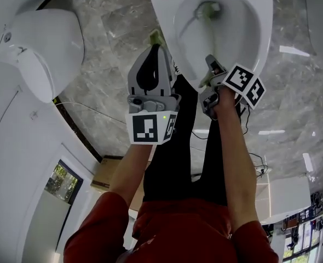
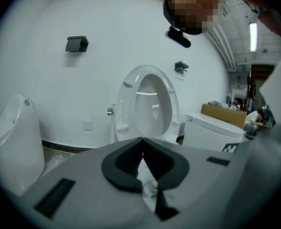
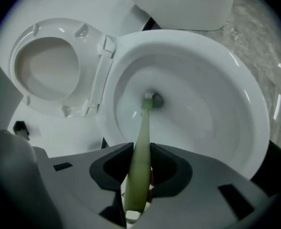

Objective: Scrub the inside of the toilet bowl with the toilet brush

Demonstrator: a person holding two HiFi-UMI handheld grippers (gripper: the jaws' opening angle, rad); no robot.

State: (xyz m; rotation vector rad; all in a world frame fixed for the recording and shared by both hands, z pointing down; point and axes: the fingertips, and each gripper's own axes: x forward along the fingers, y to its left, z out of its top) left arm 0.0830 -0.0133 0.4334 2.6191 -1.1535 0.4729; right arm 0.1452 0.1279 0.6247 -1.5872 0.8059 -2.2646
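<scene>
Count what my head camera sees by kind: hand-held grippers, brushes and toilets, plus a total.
Hand-held grippers: 2, the left hand-held gripper and the right hand-held gripper
Brush: 1
Toilets: 2, the open toilet and the shut toilet
Total: 5

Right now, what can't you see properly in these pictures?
Brush tip, right gripper view: too small to tell if bristles touch the toilet bowl.
Green thing, head view: mostly hidden behind the left gripper; cannot tell what it is.
Toilet bowl's near rim, right gripper view: hidden by the right gripper.
</scene>
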